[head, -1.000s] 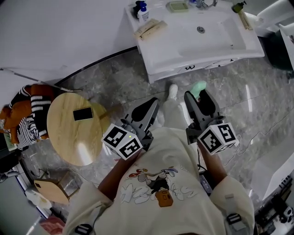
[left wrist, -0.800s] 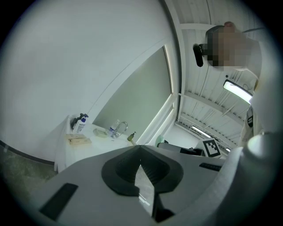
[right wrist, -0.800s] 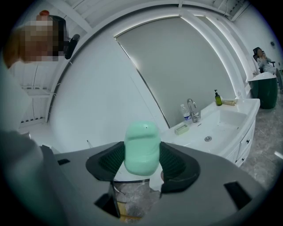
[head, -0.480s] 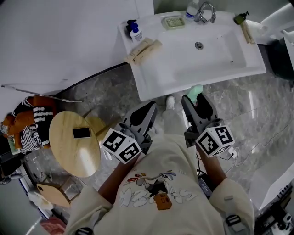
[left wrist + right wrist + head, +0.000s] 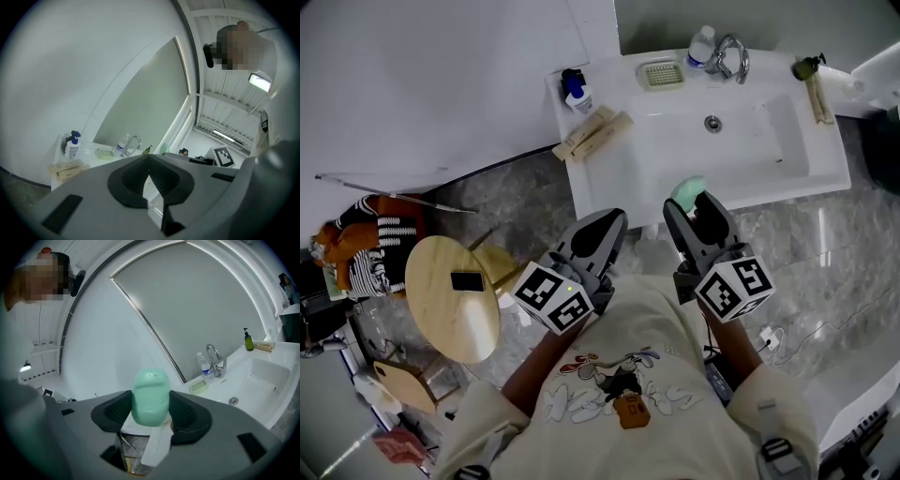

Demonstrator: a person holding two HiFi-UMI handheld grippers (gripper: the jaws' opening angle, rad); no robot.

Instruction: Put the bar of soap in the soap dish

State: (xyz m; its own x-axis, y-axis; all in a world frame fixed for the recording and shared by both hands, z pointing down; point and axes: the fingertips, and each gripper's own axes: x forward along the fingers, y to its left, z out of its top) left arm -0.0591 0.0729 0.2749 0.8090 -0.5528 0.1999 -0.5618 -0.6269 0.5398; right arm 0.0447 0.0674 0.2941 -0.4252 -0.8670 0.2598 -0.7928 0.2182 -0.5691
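A white, glossy washbasin (image 5: pixel 797 178) stands against a pale wall over a grey marbled floor (image 5: pixel 511 192), with a round wooden table (image 5: pixel 441 314) off to the person's left. A chrome faucet (image 5: pixel 733 58) curves over the basin's back edge, and just beside it sits the pale green, ribbed soap dish (image 5: pixel 661 73). The right gripper (image 5: pixel 151 412) is clamped on the smooth, rounded mint-green bar of soap (image 5: pixel 150 394), which stands upright between its dark pads, well short of the dish, while the left gripper (image 5: pixel 149 172) has its jaws pressed together with nothing between them.
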